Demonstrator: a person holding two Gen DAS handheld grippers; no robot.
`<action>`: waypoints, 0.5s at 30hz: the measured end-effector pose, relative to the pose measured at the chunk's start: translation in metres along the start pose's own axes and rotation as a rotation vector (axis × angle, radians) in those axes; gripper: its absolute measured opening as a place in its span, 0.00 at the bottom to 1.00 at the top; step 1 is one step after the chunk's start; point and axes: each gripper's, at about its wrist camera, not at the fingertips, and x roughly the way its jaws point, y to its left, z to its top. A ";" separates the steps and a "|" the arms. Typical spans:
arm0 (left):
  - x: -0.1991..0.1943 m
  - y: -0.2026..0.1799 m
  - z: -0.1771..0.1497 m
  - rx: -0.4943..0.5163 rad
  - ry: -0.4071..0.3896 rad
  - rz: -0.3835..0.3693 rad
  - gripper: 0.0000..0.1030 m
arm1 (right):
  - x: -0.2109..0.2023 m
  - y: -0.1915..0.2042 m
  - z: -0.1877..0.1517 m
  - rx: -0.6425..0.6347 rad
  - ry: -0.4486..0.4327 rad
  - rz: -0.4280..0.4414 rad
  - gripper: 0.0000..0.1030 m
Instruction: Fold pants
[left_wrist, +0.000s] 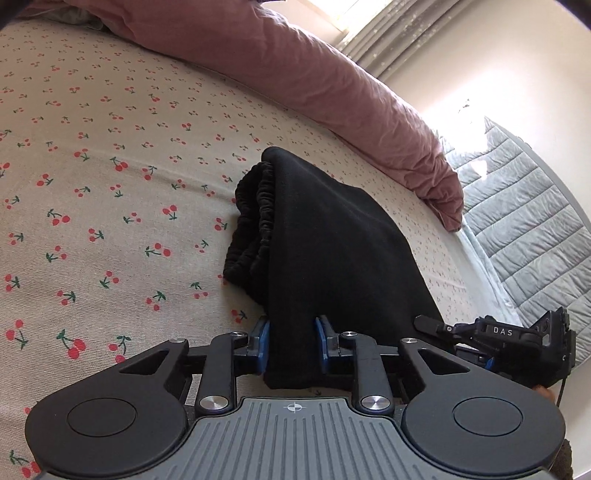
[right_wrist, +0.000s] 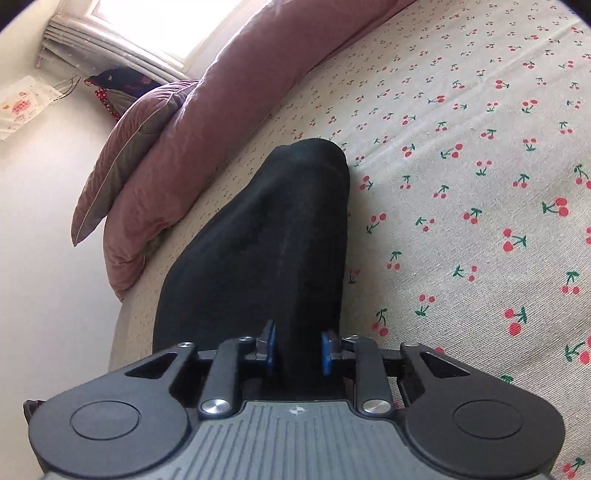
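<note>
Black pants lie folded on a cherry-print bed sheet, their elastic waistband bunched at the far left end. My left gripper is shut on the near edge of the pants, cloth pinched between its blue pads. My right gripper is shut on another part of the near edge of the pants, which stretch away from it over the sheet. The right gripper also shows at the right of the left wrist view.
A pink duvet lies along the far side of the bed and shows in the right wrist view. A grey quilted mat lies beyond the bed edge. A window with blinds is behind.
</note>
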 end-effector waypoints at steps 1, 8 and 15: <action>-0.001 -0.003 -0.002 0.010 -0.003 -0.003 0.22 | -0.004 0.003 0.002 -0.015 -0.014 0.007 0.21; 0.005 -0.022 -0.017 0.123 -0.003 0.072 0.28 | 0.004 0.004 -0.006 -0.083 -0.010 -0.128 0.42; -0.017 -0.059 -0.040 0.313 -0.060 0.259 0.69 | -0.033 0.037 -0.026 -0.316 -0.097 -0.206 0.76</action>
